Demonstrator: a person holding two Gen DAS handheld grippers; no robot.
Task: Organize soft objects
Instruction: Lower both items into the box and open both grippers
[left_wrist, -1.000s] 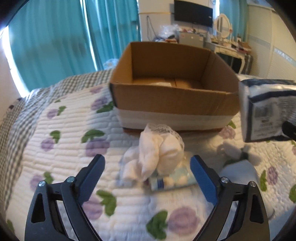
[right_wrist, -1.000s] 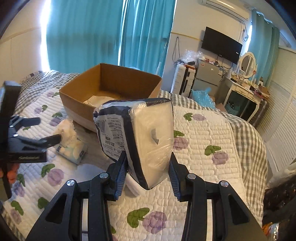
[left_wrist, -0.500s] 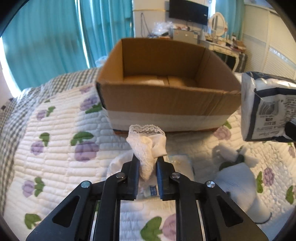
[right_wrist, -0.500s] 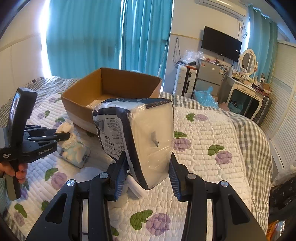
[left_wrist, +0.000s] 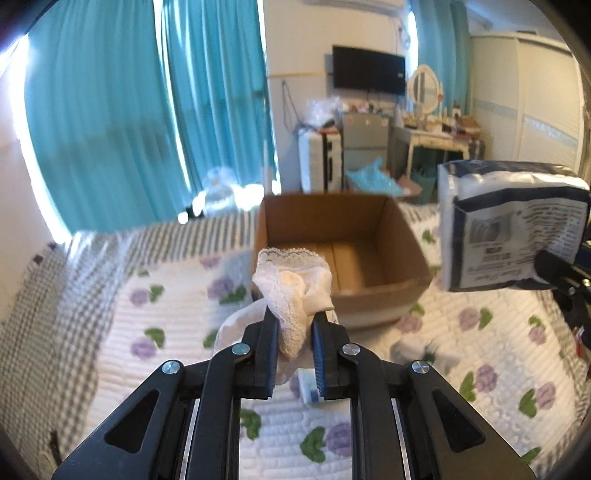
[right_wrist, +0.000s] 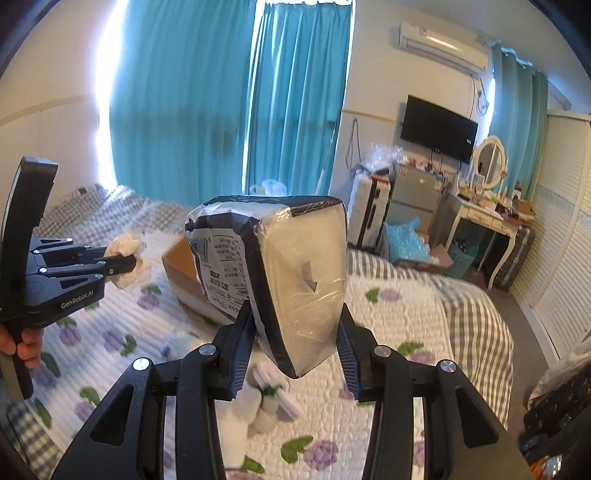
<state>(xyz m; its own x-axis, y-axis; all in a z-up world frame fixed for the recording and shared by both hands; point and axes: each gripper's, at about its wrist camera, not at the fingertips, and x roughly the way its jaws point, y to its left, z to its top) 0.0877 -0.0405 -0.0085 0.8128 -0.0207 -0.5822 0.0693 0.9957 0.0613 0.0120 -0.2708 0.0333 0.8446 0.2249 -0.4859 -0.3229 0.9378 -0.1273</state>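
Note:
My left gripper (left_wrist: 294, 320) is shut on a white lace-trimmed cloth (left_wrist: 291, 284) and holds it lifted above the quilt, in front of the open cardboard box (left_wrist: 343, 254). My right gripper (right_wrist: 295, 325) is shut on a plastic-wrapped tissue pack (right_wrist: 273, 273), white with dark blue edges, held up in the air. The pack also shows at the right of the left wrist view (left_wrist: 513, 229). The left gripper with the cloth shows at the left of the right wrist view (right_wrist: 123, 260). The box (right_wrist: 181, 275) is mostly hidden behind the pack.
A floral quilt (left_wrist: 166, 314) covers the bed. A small packet (left_wrist: 308, 384) lies on it under my left gripper. White soft items (right_wrist: 269, 398) lie on the quilt below the pack. Teal curtains, suitcases and a dressing table stand beyond the bed.
My left gripper closed on the lace cloth and lifted it off the quilt, away from the box. My right gripper raised the tissue pack higher.

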